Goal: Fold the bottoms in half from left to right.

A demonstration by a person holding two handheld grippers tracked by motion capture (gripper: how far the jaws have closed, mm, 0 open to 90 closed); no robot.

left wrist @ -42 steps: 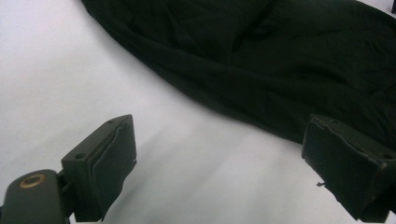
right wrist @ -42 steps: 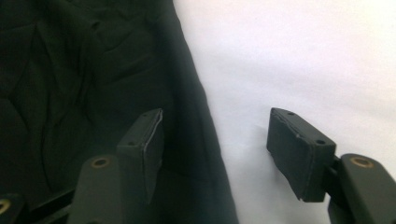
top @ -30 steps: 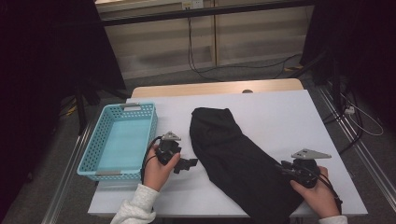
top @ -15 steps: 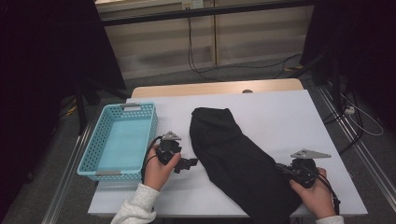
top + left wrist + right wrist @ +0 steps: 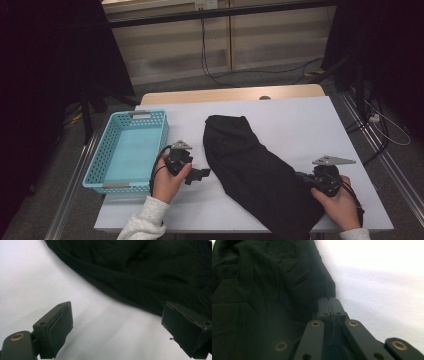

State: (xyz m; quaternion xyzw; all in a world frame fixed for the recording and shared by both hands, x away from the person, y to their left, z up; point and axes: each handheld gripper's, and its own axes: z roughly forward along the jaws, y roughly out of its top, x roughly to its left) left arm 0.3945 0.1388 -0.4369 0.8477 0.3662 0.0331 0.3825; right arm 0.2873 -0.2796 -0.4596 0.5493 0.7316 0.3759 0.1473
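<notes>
Oddly, right claw tips pinched together, black cloth edge between them unclear

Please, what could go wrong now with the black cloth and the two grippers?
1. The right gripper is shut on only the edge of the black cloth, so the fabric may slip out when pulled.
2. The left gripper is open beside the cloth; lifting one-sided may drag it off the table.

**Black grippers, pale sleeves**

The left gripper and right gripper were black, each topped by a grey three-cornered plate — a black cable looped from each. Brass-coloured rivets studded the jaw links; the pads were dark, blocky, slightly frayed. Both sleeves were off-white and knitted.
</notes>
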